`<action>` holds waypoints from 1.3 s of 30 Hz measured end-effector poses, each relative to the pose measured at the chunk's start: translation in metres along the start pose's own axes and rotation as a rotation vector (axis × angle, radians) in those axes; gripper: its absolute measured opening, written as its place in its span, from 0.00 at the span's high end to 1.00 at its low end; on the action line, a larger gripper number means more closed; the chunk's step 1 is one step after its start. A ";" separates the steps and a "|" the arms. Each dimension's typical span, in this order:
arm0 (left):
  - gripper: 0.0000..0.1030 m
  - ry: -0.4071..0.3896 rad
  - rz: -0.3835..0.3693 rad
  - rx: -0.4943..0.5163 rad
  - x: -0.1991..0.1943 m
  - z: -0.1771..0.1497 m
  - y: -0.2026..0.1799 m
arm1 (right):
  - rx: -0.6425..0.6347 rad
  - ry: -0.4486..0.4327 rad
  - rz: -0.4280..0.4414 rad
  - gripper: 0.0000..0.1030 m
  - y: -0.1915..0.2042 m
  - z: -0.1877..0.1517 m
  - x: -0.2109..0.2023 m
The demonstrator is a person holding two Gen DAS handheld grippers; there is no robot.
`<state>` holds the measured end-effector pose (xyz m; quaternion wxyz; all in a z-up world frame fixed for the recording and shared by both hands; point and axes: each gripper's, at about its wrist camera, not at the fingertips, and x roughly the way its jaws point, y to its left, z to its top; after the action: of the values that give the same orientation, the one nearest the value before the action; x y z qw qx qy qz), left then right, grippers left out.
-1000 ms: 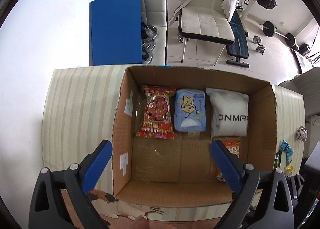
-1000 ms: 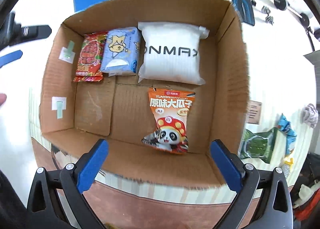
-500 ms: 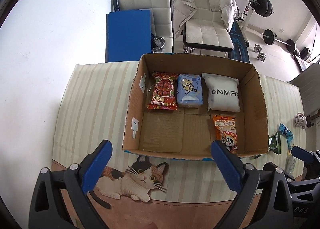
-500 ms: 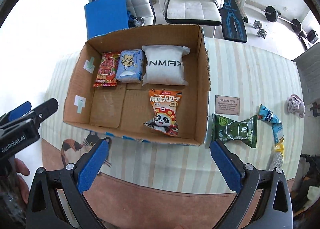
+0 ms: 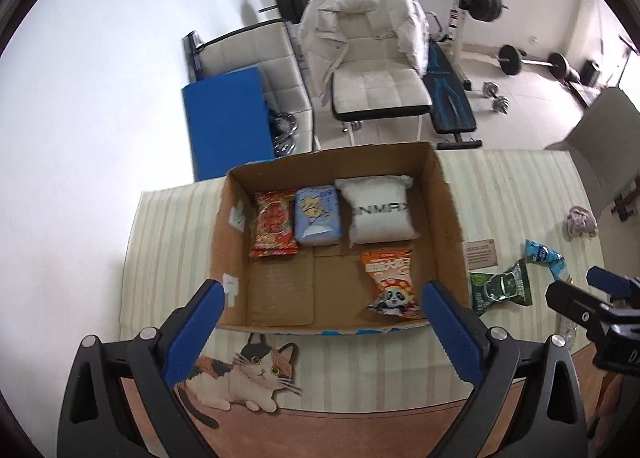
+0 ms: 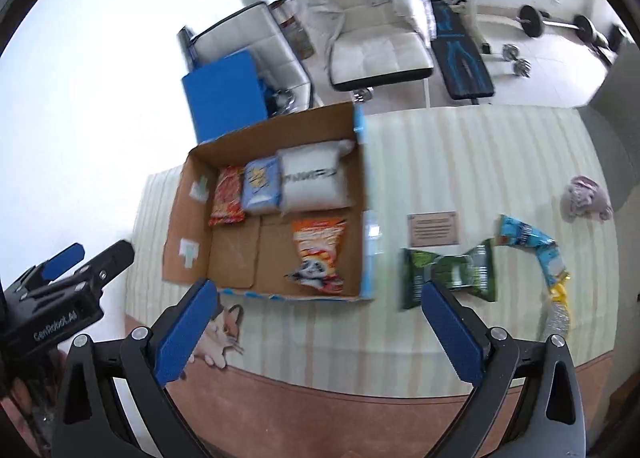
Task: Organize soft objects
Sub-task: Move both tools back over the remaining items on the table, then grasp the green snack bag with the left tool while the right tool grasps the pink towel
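Snack packets and soft packs: four are laid in the cardboard box (image 5: 448,217).
Two more packets (image 6: 450,274) are seen on the desk (image 6: 460,161); both hand-held grippers (image 5: 320,312) (image 6: 318,312) are held open, empty.

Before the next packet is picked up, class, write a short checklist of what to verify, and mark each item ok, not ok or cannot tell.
1. Right hand-held gripper open and empty: ok.
2. Left hand-held gripper open and empty: ok.
3. Box has free floor in its front left: ok.
4. Green packet lies apart from the box, nothing on top of it: ok.
5. Blue packet clear of the green one: cannot tell, their ends meet in a blurred view.
6. All soft things boxed: not ok, green and blue packets and a cloth remain outside.
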<state>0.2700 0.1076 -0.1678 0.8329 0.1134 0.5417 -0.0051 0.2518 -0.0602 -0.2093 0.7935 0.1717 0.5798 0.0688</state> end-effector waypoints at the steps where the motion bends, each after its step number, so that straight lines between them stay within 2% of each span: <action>1: 0.02 -0.007 0.001 0.055 0.001 0.005 -0.020 | 0.015 0.013 -0.009 0.00 -0.017 0.003 -0.003; 4: 0.02 -0.024 -0.001 0.282 0.012 0.017 -0.093 | 0.086 0.054 -0.044 0.00 -0.075 0.007 -0.010; 5: 0.02 -0.020 0.009 0.394 0.021 0.019 -0.125 | 0.107 0.070 -0.053 0.00 -0.096 0.006 -0.011; 7: 0.02 -0.003 0.018 0.563 0.041 0.019 -0.172 | 0.144 0.093 -0.095 0.00 -0.133 0.002 -0.012; 9: 0.02 0.049 0.026 0.741 0.069 0.012 -0.219 | 0.184 0.117 -0.153 0.00 -0.171 -0.005 -0.011; 12: 0.02 0.104 0.057 0.925 0.108 -0.003 -0.267 | 0.248 0.155 -0.197 0.00 -0.218 -0.019 -0.004; 17: 0.02 0.201 0.137 1.149 0.177 -0.028 -0.313 | 0.321 0.215 -0.273 0.03 -0.274 -0.049 0.023; 18: 0.02 0.215 0.144 1.170 0.187 -0.031 -0.318 | 0.329 0.231 -0.281 0.07 -0.280 -0.054 0.030; 19: 0.02 0.236 0.140 1.191 0.196 -0.035 -0.322 | 0.339 0.250 -0.287 0.16 -0.287 -0.060 0.038; 21: 0.02 0.287 0.121 1.228 0.211 -0.042 -0.330 | 0.350 0.288 -0.295 0.23 -0.294 -0.070 0.054; 27: 0.02 0.447 -0.012 1.248 0.229 -0.054 -0.342 | 0.333 0.371 -0.285 0.23 -0.298 -0.088 0.094; 29: 0.02 0.488 -0.031 1.244 0.234 -0.060 -0.342 | 0.329 0.390 -0.281 0.23 -0.299 -0.091 0.103; 32: 0.02 0.505 -0.036 1.237 0.239 -0.068 -0.341 | 0.318 0.404 -0.282 0.23 -0.299 -0.095 0.111; 34: 0.20 0.539 -0.032 1.196 0.243 -0.072 -0.338 | 0.316 0.410 -0.278 0.28 -0.301 -0.099 0.116; 35: 0.23 0.553 -0.037 1.145 0.244 -0.069 -0.337 | 0.315 0.416 -0.280 0.31 -0.302 -0.100 0.118; 36: 0.31 0.582 -0.045 1.083 0.244 -0.066 -0.334 | 0.311 0.423 -0.284 0.37 -0.302 -0.102 0.122; 37: 0.44 0.614 -0.059 1.006 0.245 -0.062 -0.331 | 0.310 0.431 -0.286 0.42 -0.302 -0.103 0.125; 39: 0.47 0.665 -0.096 0.831 0.247 -0.049 -0.321 | 0.310 0.430 -0.283 0.42 -0.304 -0.103 0.123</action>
<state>0.2856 -0.1676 -0.4693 0.4998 0.4042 0.7335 -0.2210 0.1662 -0.2852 -0.4547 0.6185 0.1897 0.7564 -0.0969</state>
